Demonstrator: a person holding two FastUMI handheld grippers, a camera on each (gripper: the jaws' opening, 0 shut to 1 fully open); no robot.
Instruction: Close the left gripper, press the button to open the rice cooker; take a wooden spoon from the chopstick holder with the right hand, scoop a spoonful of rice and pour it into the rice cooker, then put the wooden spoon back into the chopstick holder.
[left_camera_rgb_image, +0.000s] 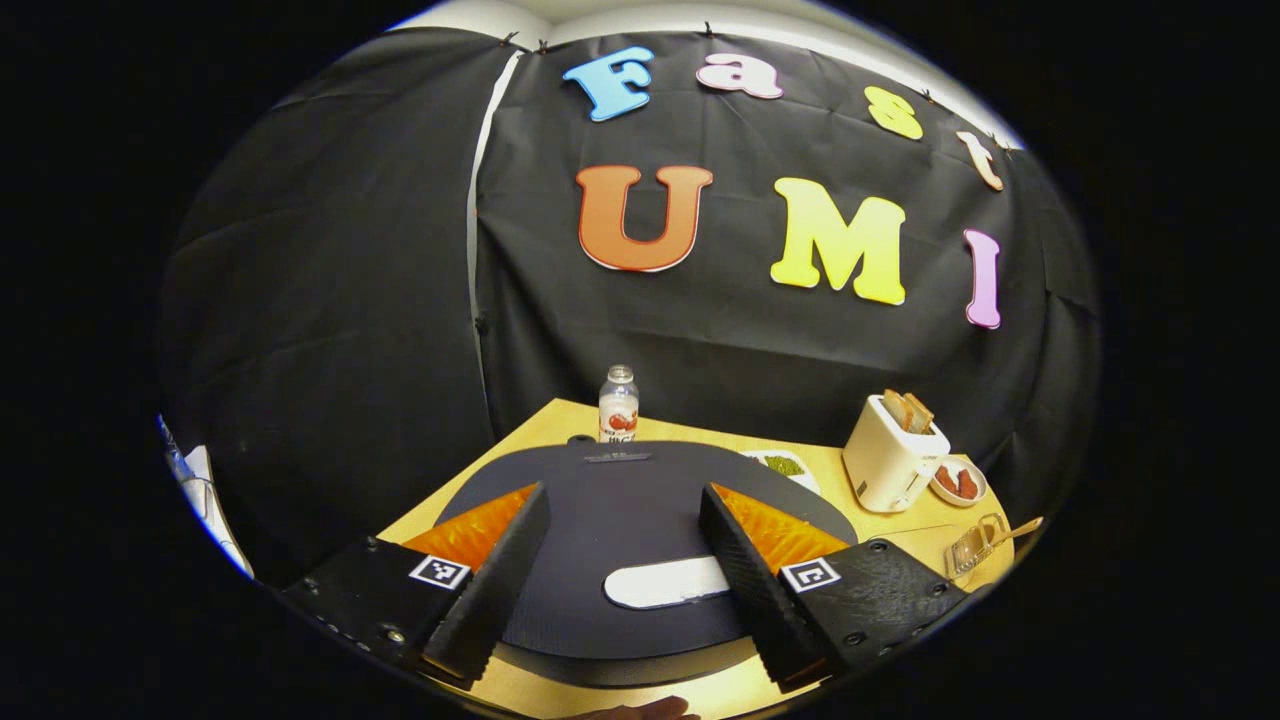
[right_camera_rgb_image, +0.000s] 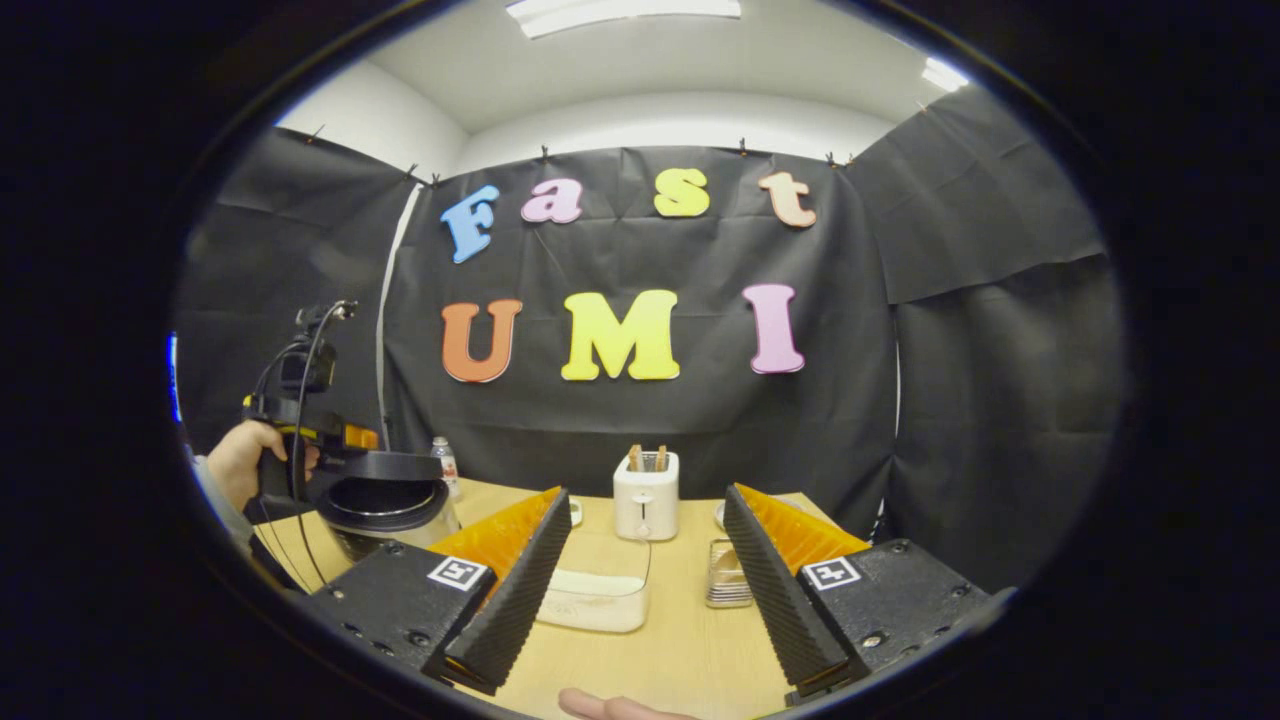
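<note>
While left gripper (left_camera_rgb_image: 620, 570) hovers spread above rice cooker (left_camera_rgb_image: 640, 520) lid, right gripper (right_camera_rgb_image: 640, 590) spread, rice container (right_camera_rgb_image: 597, 585) between fingers.

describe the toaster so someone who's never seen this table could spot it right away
Start at the light wooden table in front of the black cloth wall. Toward its far edge stands the white boxy toaster, upright, with brown toast slices poking out of its top. Its neighbours, a clear plastic container and a small clear bottle, are see-through.
</note>
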